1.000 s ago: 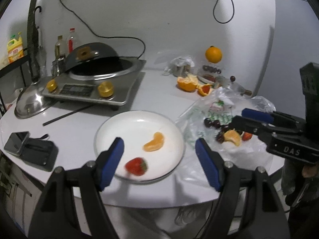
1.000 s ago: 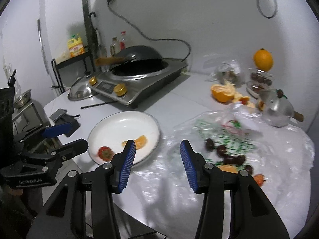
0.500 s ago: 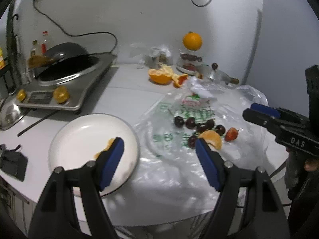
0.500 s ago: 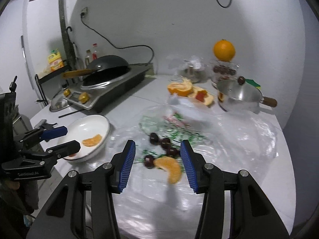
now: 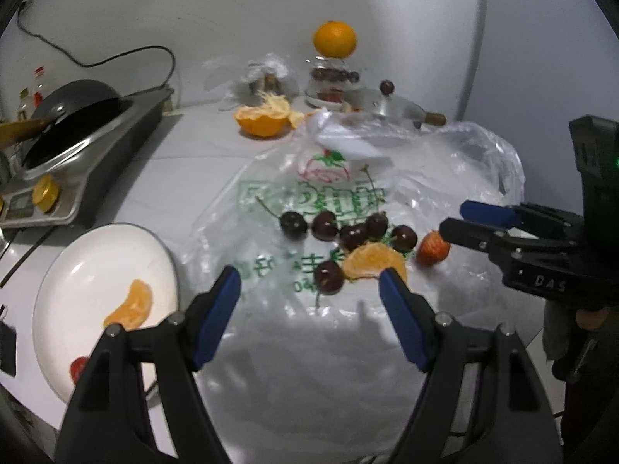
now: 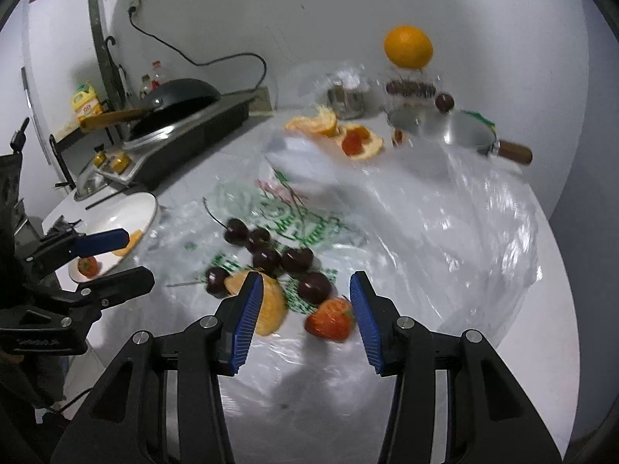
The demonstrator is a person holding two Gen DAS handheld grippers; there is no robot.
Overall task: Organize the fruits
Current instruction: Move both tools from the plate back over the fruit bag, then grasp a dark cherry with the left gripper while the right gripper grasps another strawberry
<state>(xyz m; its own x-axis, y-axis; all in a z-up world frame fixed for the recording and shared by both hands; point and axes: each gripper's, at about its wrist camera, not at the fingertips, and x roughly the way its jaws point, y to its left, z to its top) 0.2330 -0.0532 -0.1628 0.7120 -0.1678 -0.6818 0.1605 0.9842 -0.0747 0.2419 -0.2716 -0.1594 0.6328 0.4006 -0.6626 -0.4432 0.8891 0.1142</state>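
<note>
Over the bag (image 6: 445, 208) now, not the plate (image 5: 96, 247), your right gripper (image 6: 305, 309) has swung in with fingers apart around the strawberry (image 6: 329, 323), left gripper (image 5: 309, 297) also spread, empty: next pick looks set.

White plate (image 5: 96, 255) with an orange segment (image 5: 131, 305); clear plastic bag (image 5: 348, 193) printed in green and red; dark red cherries (image 5: 348, 232); red strawberry (image 6: 330, 321); whole orange (image 5: 334, 38); black tongs with blue pads (image 6: 247, 317); white tabletop (image 5: 185, 162).
</note>
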